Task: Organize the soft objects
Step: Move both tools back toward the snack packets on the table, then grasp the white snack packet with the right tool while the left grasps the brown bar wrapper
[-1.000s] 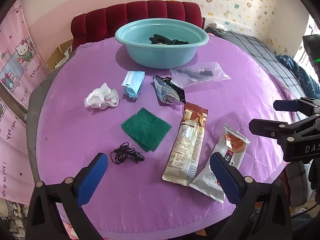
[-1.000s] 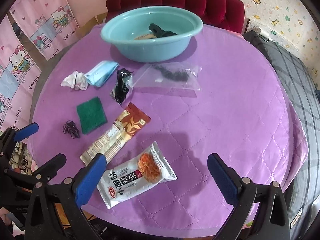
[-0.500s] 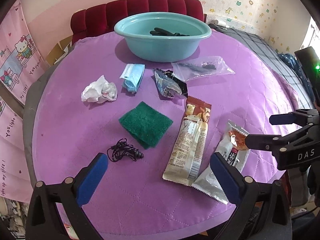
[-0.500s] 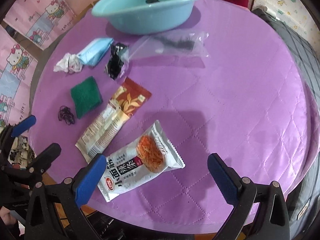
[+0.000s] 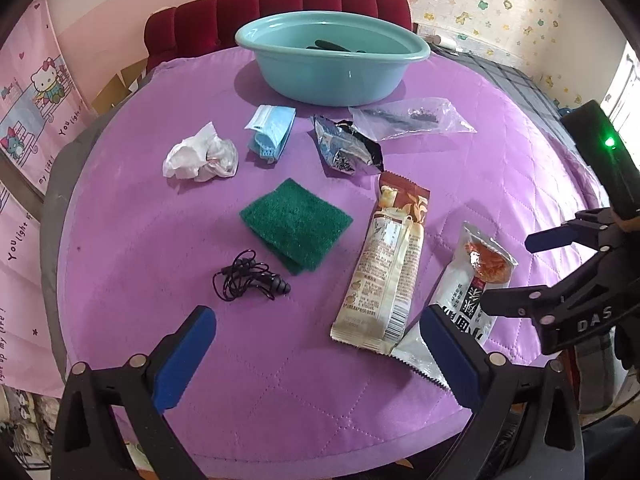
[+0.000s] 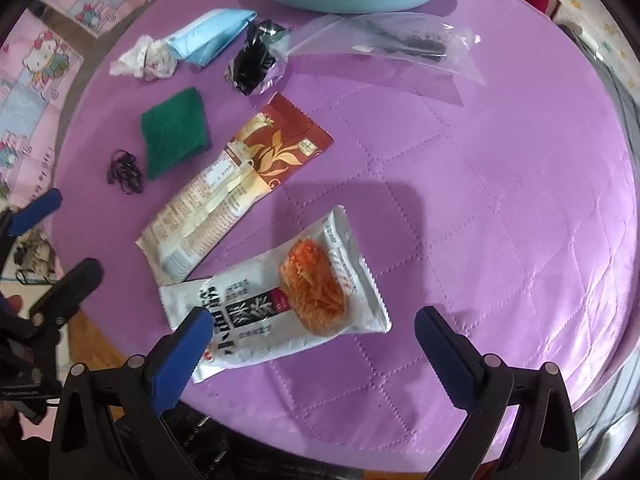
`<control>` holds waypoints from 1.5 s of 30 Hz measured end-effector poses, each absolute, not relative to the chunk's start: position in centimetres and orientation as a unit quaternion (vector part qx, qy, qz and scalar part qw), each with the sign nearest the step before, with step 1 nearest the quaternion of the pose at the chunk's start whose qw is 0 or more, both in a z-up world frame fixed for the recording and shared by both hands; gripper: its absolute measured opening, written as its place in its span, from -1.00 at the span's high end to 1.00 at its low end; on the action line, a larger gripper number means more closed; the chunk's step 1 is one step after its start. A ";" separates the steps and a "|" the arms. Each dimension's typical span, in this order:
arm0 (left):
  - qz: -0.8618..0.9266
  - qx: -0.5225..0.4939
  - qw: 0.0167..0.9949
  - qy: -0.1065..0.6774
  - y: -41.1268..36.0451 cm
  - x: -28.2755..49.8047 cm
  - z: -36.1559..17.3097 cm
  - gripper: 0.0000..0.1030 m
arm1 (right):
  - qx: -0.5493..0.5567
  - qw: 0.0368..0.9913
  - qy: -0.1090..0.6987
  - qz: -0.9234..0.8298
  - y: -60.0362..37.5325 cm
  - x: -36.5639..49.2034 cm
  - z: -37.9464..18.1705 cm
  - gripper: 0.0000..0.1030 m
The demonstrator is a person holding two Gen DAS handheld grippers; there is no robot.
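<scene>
"DAS" on right gripper (image 5: 532, 272)

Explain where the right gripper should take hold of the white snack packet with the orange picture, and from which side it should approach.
Probably grip the white snack packet at its near printed end, coming straight down from above. It lies flat on the purple cover, so only an edge can be pinched. That end already sits beside the left finger of the open right gripper, while its far corner nears the brown packet.

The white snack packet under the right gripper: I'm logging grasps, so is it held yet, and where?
Nothing is held. The right gripper is open above the white snack packet; the left gripper is open and empty too.
</scene>
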State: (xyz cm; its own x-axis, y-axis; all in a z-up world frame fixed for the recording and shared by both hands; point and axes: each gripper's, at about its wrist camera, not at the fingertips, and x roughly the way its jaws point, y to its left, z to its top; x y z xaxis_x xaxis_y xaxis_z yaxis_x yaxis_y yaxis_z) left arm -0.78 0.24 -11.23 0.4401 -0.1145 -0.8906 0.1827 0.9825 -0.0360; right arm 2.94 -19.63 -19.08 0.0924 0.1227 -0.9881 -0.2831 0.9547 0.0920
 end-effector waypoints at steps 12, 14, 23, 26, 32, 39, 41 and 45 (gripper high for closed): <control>-0.065 0.013 0.842 0.535 1.7 -1.0 -11.9 -1.00 | -0.102 0.713 0.678 0.151 -16.7 3.4 -23.3 -0.94; -0.063 0.012 0.841 0.537 1.7 -1.0 -12.0 -1.00 | -0.103 0.714 0.675 0.156 -16.4 3.2 -23.3 -0.77; -0.069 0.020 0.841 0.536 0.7 -0.3 -11.9 -1.00 | -0.047 0.724 0.661 0.191 -17.2 3.0 -20.6 0.46; -0.074 0.024 0.842 0.534 0.2 -0.1 -11.9 -1.00 | -0.034 0.732 0.654 0.188 -18.2 3.2 -19.7 0.58; -0.095 0.034 0.836 0.539 -1.3 0.6 -12.5 -1.00 | -0.010 0.743 0.644 0.180 -20.1 3.0 -17.6 0.63; -0.118 0.065 0.833 0.537 -3.8 1.7 -13.4 -1.00 | 0.010 0.751 0.638 0.166 -22.8 3.3 -16.0 0.64; -0.129 0.075 0.829 0.539 -4.4 2.0 -13.7 -0.99 | 0.014 0.754 0.637 0.162 -23.1 3.4 -15.9 0.65; -0.146 0.091 0.821 0.544 -5.6 2.4 -14.2 -0.75 | 0.026 0.754 0.638 0.155 -23.9 4.2 -15.6 0.65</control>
State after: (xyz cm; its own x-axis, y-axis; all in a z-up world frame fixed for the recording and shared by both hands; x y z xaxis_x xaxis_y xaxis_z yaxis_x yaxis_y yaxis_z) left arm 2.39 -5.59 -14.21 0.3650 -0.1395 -0.9205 0.3387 0.9408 -0.0083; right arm 4.16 -23.88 -15.58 0.1383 0.2669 -0.9538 -0.2016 0.9504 0.2367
